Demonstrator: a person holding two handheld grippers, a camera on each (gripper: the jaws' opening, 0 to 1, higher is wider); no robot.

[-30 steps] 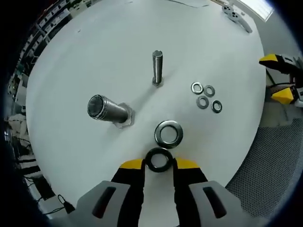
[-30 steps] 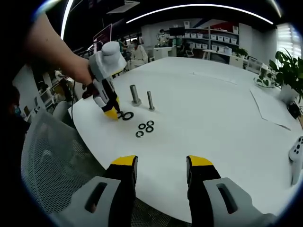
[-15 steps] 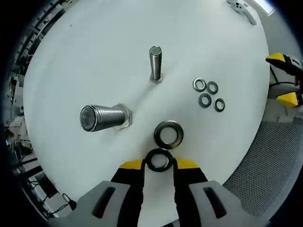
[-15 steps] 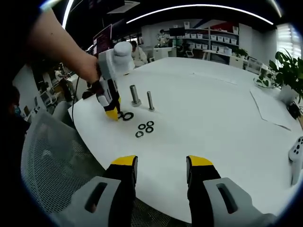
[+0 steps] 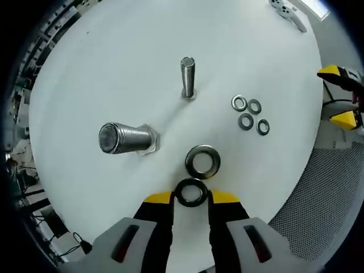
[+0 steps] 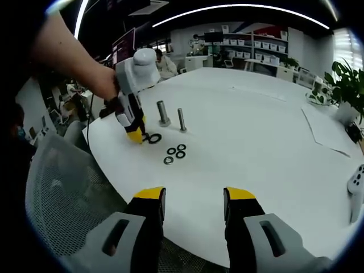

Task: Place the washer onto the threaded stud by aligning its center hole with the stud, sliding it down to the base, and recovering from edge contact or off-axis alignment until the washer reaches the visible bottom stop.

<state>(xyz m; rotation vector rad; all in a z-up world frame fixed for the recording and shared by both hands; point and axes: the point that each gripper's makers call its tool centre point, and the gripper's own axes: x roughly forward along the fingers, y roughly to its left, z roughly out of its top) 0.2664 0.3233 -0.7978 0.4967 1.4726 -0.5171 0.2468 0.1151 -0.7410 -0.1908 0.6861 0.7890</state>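
White round table [image 5: 114, 45] carries two threaded studs. In the left gripper view, your left tool [image 5: 191, 197] grips a dark washer [image 5: 191, 193] just short of a second washer [image 5: 203, 160], near the thick stud [image 5: 124, 138]. In the right gripper view, your right tool [image 6: 193, 195] hangs released, jaws apart.

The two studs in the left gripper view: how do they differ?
The thick stud is much wider than the thin stud. The thick stud's flat top faces the camera and it leans toward the left of the view; the thin stud looks nearly upright there. The thick stud stands nearer the left gripper and the large washer lying flat on the table. Both are threaded, bare of washers, with a visible base.
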